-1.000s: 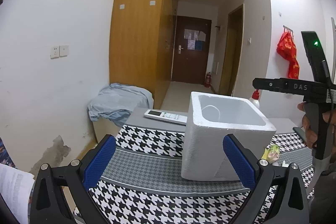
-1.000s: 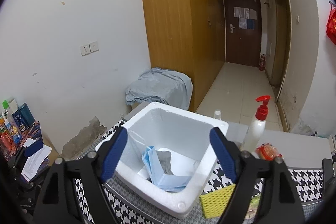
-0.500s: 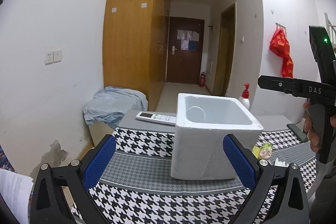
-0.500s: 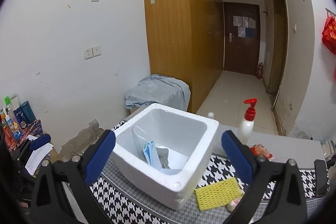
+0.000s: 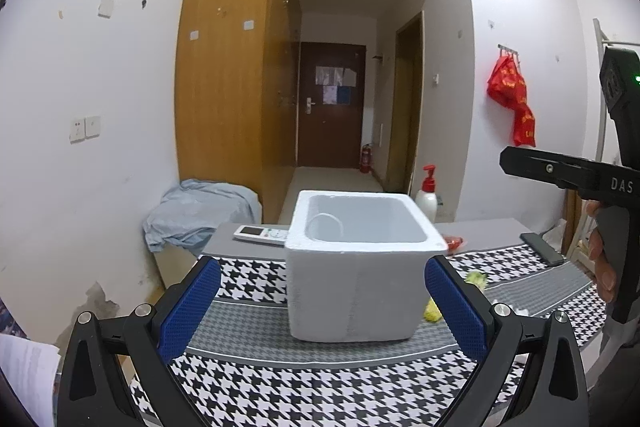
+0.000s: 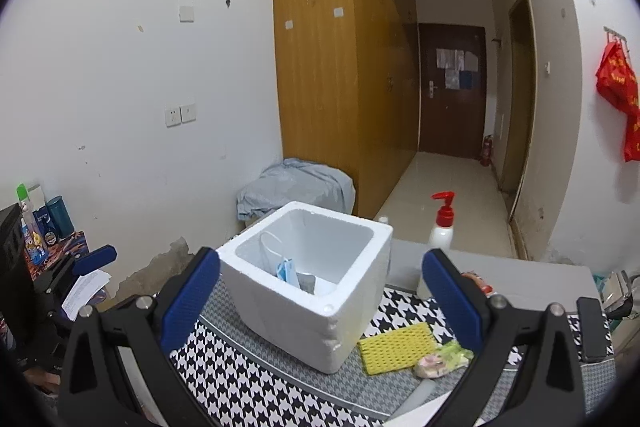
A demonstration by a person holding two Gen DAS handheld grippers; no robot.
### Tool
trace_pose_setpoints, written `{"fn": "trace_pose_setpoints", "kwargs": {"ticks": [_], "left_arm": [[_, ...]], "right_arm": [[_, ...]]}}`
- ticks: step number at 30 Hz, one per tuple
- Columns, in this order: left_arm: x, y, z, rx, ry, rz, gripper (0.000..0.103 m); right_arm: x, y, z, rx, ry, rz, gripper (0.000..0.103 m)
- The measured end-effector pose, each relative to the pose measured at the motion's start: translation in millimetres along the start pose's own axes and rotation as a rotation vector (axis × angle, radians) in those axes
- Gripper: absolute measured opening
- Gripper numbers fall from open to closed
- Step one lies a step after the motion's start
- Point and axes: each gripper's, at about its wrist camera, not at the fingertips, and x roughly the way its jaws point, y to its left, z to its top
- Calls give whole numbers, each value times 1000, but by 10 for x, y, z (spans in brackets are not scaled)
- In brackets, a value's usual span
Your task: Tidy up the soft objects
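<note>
A white foam box [image 5: 356, 267] stands on the houndstooth table mat [image 5: 304, 391]; it also shows in the right wrist view [image 6: 312, 283]. Inside it lie a blue face mask [image 6: 286, 269] and a grey cloth [image 6: 306, 283]. A yellow sponge [image 6: 394, 347] and a crumpled green-pink soft item [image 6: 440, 359] lie on the mat right of the box. My left gripper [image 5: 322, 311] is open and empty, in front of the box. My right gripper [image 6: 320, 297] is open and empty, held above and behind the box.
A white remote [image 5: 260, 235] lies behind the box's left side. A pump bottle with a red top [image 6: 442, 227] stands at the table's far edge. A black phone [image 5: 542, 247] lies at the right. A red packet [image 6: 476, 279] lies near the bottle. A blue-covered bundle [image 5: 200, 211] sits beyond the table.
Both grippers have pulled back and up from the box, so it looks smaller and farther. The right gripper's jaws have spread wider. The mask stays in the box.
</note>
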Motion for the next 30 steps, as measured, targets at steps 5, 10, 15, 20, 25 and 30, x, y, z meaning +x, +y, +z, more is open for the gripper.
{"fn": "trace_pose_setpoints", "kwargs": {"ticks": [5,10,15,20,25,30], "left_arm": [[-118,-57,-3,-5,-13,-10,102],[-211,-124,-14,-8,-23,-20,102],[-285,-191,-25,-4,-30,-31,102],[-373,-243,-49,-6,-38,-43,102],[-460,-299,-45,0,-64,-44,102],[-510,-376,-94,3,-83,-52,102]], "right_arm": [[-204,31,-92,-12,-17,-20,102],[-401,60,-196,-25,-38,-32,102],[-539,51,-264,-28,-48,-52,102],[-655,28,-331,-14,-57,-55,102],[-781,13,-386,-7,-80,-58,102],[-852,7,-473,2,-94,-68,102]]}}
